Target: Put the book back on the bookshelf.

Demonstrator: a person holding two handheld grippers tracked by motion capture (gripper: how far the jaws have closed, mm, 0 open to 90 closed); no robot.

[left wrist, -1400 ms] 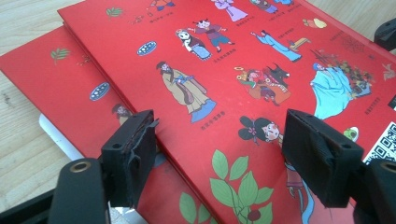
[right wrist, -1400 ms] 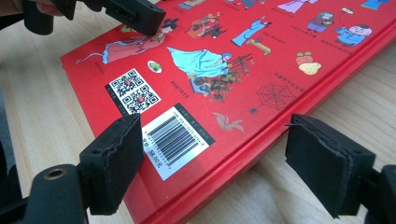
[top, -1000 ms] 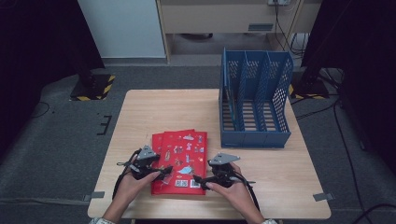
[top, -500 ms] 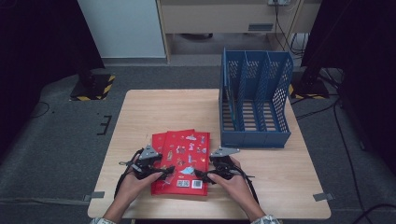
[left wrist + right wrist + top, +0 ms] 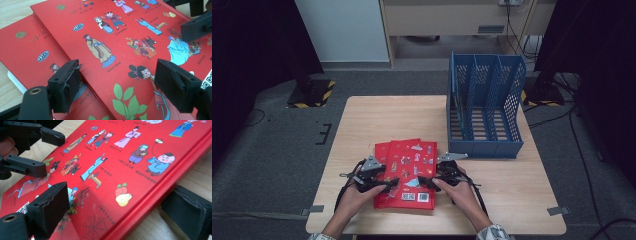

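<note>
Two or more red picture books lie stacked at the table's near middle; the top book [image 5: 410, 162] [image 5: 117, 42] [image 5: 120, 162] sits askew over a lower one [image 5: 381, 150] [image 5: 27, 50]. My left gripper [image 5: 388, 183] [image 5: 120, 87] is open, its jaws spread over the top book's left edge and cover. At the book's right edge my right gripper [image 5: 425, 181] [image 5: 120, 210] is open too, one pad above the cover and the other low over the bare wood beside the edge. Each gripper's jaws show in the other's view, the right gripper's [image 5: 197, 25] and the left gripper's [image 5: 27, 150].
A blue perforated file rack [image 5: 484, 102] with three slots stands at the table's [image 5: 382, 117] back right. The person's hands enter from the near edge. Bare wood lies left and behind the books. Cables and stands sit on the floor around.
Both hands have edged slightly forward and inward onto the top book's sides. The books have stayed put.
</note>
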